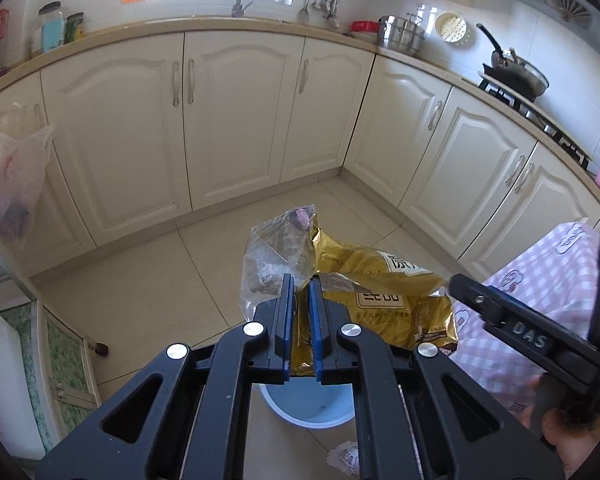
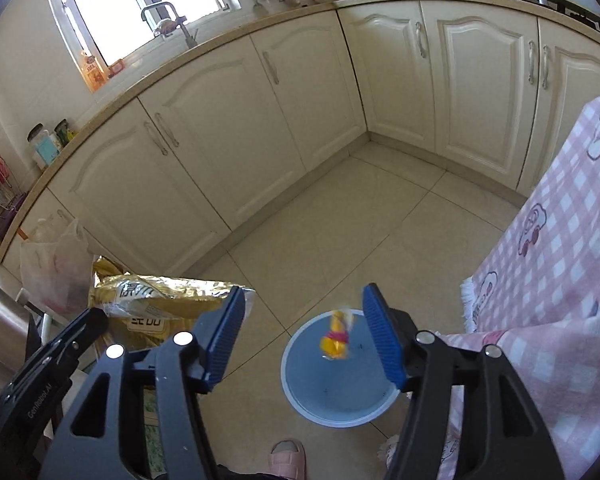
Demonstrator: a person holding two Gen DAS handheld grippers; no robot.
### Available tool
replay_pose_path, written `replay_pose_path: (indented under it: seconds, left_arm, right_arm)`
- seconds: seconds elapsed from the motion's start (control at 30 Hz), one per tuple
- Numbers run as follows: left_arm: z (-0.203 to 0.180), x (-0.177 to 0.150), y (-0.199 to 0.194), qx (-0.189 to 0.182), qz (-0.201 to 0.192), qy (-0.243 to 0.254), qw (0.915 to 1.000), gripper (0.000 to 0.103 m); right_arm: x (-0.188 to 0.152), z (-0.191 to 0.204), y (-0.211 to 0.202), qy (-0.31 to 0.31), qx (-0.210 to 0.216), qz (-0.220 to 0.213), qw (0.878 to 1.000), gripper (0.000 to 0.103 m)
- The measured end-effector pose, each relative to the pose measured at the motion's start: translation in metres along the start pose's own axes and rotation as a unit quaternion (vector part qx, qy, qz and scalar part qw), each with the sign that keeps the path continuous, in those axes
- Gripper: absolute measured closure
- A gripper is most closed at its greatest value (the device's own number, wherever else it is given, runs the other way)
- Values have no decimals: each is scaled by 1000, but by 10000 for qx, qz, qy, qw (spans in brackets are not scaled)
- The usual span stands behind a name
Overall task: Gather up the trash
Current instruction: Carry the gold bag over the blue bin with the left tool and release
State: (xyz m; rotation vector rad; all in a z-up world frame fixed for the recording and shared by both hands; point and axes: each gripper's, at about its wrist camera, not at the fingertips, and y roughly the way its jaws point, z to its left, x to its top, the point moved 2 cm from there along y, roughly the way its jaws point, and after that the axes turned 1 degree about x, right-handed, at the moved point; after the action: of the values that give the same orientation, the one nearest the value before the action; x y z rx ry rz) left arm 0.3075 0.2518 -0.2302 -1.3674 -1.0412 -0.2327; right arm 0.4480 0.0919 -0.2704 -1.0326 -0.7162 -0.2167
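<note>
My left gripper (image 1: 301, 280) is shut on a crumpled gold snack bag (image 1: 374, 284) together with a clear plastic wrapper (image 1: 276, 252); both hang above the light blue bin (image 1: 308, 408) on the floor. In the right wrist view the gold bag (image 2: 160, 296) shows at the left. My right gripper (image 2: 304, 300) stands open over the same bin (image 2: 340, 380). A small yellow and pink wrapper (image 2: 336, 340) is in the air between the fingers and the bin's inside, blurred, touching neither pad.
Cream kitchen cabinets (image 2: 228, 132) run along the back and right. A table with a pink checked cloth (image 2: 548, 280) stands at the right, close to the bin. A plastic bag (image 2: 56, 276) hangs at the left. A pink slipper (image 2: 286, 458) is below the bin.
</note>
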Motion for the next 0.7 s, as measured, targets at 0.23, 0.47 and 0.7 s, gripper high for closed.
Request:
replay_pose_path:
  seconds: [0.23,0.47,0.7]
  left_arm:
    - [-14,-9,28,-30,294,110,9995,97]
    - [-33,-7,48,-57,414,235,9989,96]
    - [-46,-2,41,-142,219,200,9995,51]
  right_arm:
    - [-5,-13,-19,-145,-632,-433,9970,39]
    - [-1,-16,-34,-363,-852,-815,9924,36]
    - [0,-19,-34,-324,-825,-800,9928,36]
